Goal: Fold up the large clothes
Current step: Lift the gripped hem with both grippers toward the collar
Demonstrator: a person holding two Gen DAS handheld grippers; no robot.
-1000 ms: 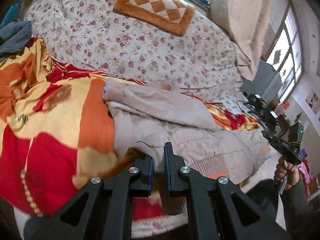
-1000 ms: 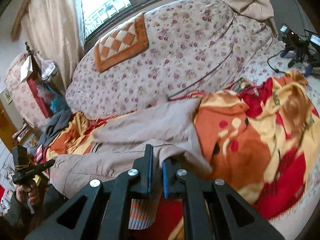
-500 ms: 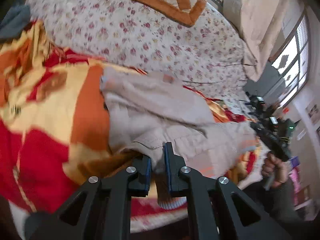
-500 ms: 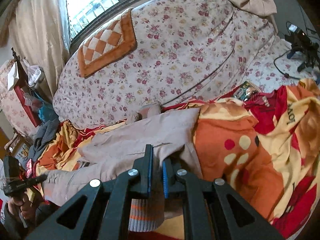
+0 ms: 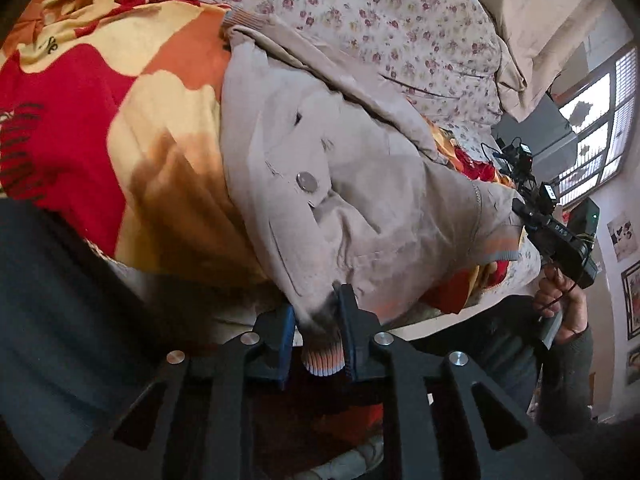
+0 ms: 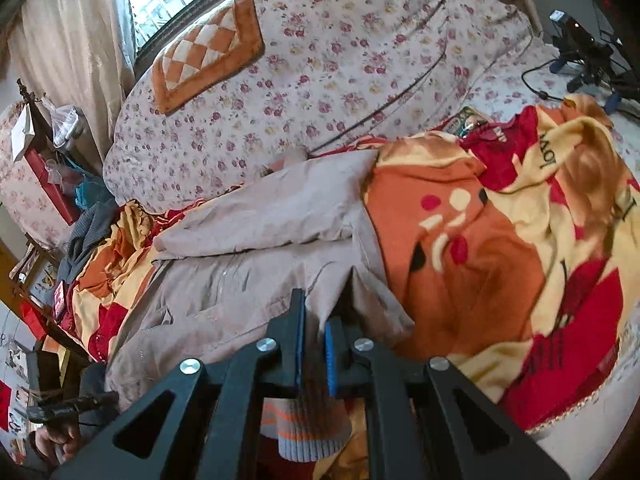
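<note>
A large beige jacket [image 5: 360, 200] [image 6: 260, 280] lies across a red, orange and yellow blanket [image 5: 160, 120] [image 6: 480, 260] on the bed. My left gripper [image 5: 316, 308] has the jacket's near edge between its jaws, which are opening. The cloth still fills the gap, and the striped ribbed hem [image 5: 322, 356] hangs below. My right gripper [image 6: 314, 312] is shut on the jacket's other near corner, with its ribbed hem [image 6: 308, 436] dangling under the fingers. A hand [image 5: 560, 304] holds the right gripper at the right of the left wrist view.
A rolled floral quilt [image 5: 380, 20] [image 6: 340, 80] lies behind the jacket, with an orange checkered cushion [image 6: 208, 60] on it. Camera gear and cables [image 6: 580, 52] sit on the bed at the far right. Grey clothes [image 6: 88, 232] are heaped at the left.
The left gripper has dropped and come closer to the bed edge with the jacket hem, and its jaws stand slightly wider. The right gripper has sunk a little, still gripping.
</note>
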